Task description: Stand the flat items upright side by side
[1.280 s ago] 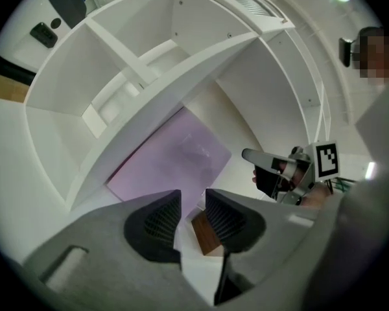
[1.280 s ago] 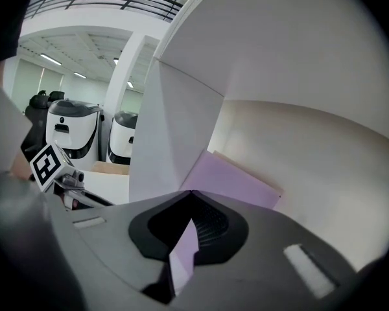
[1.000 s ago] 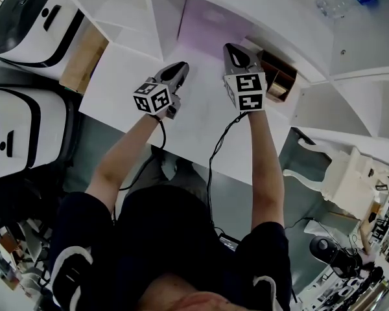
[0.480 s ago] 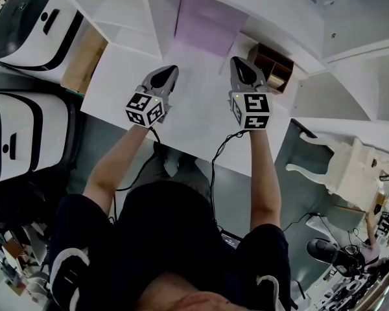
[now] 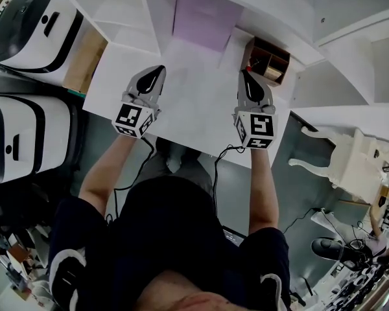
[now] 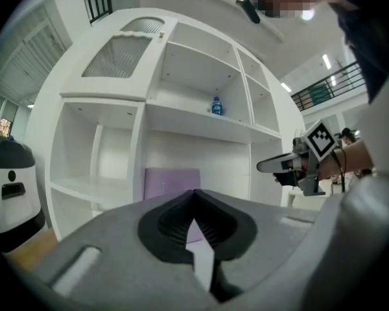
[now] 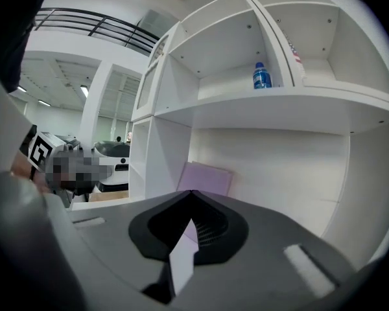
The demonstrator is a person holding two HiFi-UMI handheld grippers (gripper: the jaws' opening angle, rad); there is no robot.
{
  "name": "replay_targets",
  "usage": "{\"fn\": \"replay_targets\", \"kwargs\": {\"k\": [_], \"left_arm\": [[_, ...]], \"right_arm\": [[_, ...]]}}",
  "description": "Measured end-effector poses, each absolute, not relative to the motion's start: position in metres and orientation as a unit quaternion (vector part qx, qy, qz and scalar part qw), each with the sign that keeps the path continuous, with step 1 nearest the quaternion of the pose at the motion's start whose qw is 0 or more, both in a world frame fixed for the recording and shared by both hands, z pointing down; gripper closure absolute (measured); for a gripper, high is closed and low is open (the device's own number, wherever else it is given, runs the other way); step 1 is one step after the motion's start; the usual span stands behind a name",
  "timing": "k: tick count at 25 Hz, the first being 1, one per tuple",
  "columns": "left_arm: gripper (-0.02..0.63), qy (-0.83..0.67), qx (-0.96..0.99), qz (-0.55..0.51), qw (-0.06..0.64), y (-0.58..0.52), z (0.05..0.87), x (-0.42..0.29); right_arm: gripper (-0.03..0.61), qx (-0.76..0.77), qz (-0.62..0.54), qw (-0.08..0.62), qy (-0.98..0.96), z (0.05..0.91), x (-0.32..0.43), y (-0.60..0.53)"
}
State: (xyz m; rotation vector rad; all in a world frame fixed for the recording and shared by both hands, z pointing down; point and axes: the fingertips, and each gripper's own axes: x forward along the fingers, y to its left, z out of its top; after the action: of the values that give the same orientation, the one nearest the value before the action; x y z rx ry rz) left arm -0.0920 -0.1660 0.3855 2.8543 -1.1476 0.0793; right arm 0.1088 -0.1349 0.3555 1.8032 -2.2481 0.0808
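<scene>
Propped upright against the shelf's back wall (image 7: pixel 279 167) at 12 o'clock, seemingly so it stands unaided, the lilac flat item (image 5: pixel 204 18) sits apart from the left gripper (image 5: pixel 155 73) at its 7 o'clock and the right gripper (image 5: pixel 247 76) at its 5 o'clock, both pinched closed and empty.

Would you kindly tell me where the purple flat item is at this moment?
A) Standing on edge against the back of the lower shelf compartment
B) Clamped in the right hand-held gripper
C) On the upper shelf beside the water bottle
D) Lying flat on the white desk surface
A: the purple panel stands on edge against the back wall of the white shelf unit, in its lower compartment.
</scene>
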Motion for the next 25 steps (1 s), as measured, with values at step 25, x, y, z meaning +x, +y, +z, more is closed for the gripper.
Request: {"fn": "replay_targets", "kwargs": {"k": [25], "left_arm": [[0.615, -0.418, 0.905, 0.034, -0.071, -0.107, 0.328, -0.157]], "right_arm": [[0.578, 0.701, 0.029, 0.092, -0.707, 0.347, 0.131, -0.006]]}}
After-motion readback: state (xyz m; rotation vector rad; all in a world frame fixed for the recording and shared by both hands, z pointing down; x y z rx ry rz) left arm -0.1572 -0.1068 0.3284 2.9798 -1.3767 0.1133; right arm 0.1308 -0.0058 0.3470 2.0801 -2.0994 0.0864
